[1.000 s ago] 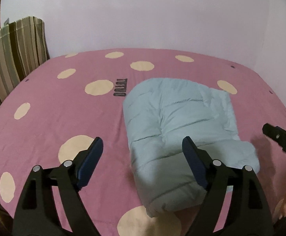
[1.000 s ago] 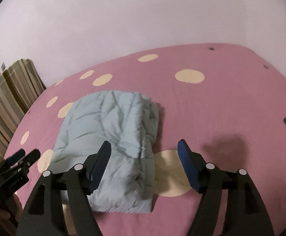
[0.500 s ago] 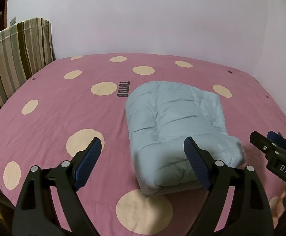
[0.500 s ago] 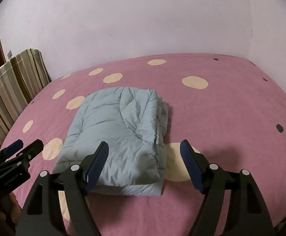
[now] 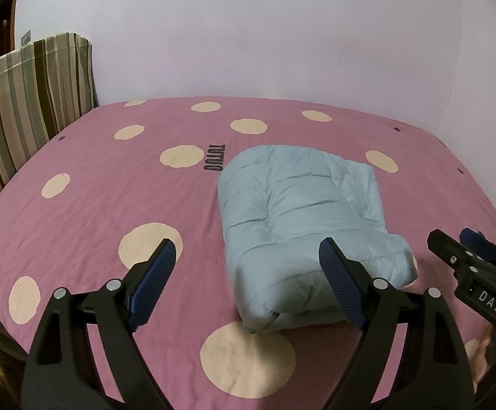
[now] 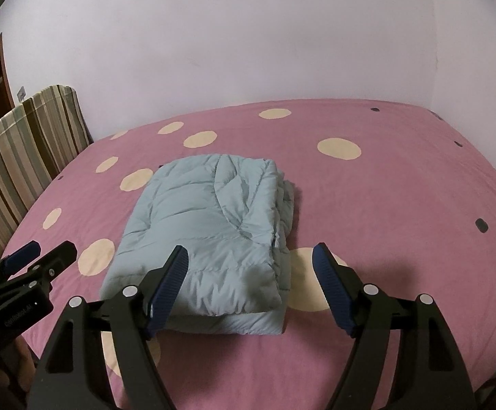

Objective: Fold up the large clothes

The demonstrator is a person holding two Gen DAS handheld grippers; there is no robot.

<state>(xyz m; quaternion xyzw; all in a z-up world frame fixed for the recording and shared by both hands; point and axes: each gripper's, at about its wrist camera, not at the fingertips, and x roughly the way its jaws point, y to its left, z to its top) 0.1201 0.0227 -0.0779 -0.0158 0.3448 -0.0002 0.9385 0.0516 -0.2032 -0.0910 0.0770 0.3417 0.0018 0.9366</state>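
A pale blue quilted jacket (image 5: pixel 302 218) lay folded into a compact, roughly rectangular bundle on the bed (image 5: pixel 104 184), which was covered by a pink sheet printed with cream dots and a short line of dark lettering (image 5: pixel 214 158). In the left wrist view the bundle sat right of the bed's centre, its rounded fold facing the camera and its nearest corner resting just beyond a large cream dot (image 5: pixel 248 358). In the right wrist view the same jacket (image 6: pixel 210 235) appeared left of centre, with stacked layers exposed along its right-hand edge. The left hand-held gripper (image 5: pixel 248 282) hung above the near part of the bed with its jaws spread wide and nothing between the blue pads (image 5: pixel 338 283); the pads stood clear of the fabric. The right hand-held gripper (image 6: pixel 249 283) was likewise wide open and empty, poised over the near right corner of the bundle without touching it. Each tool was visible at the edge of the other's view: the right one (image 5: pixel 470 266) at the right margin, the left one (image 6: pixel 32 263) at the left margin. A striped cushion or headboard (image 5: pixel 26 102) stood at the left side of the bed against a plain pale wall (image 5: pixel 248 34).
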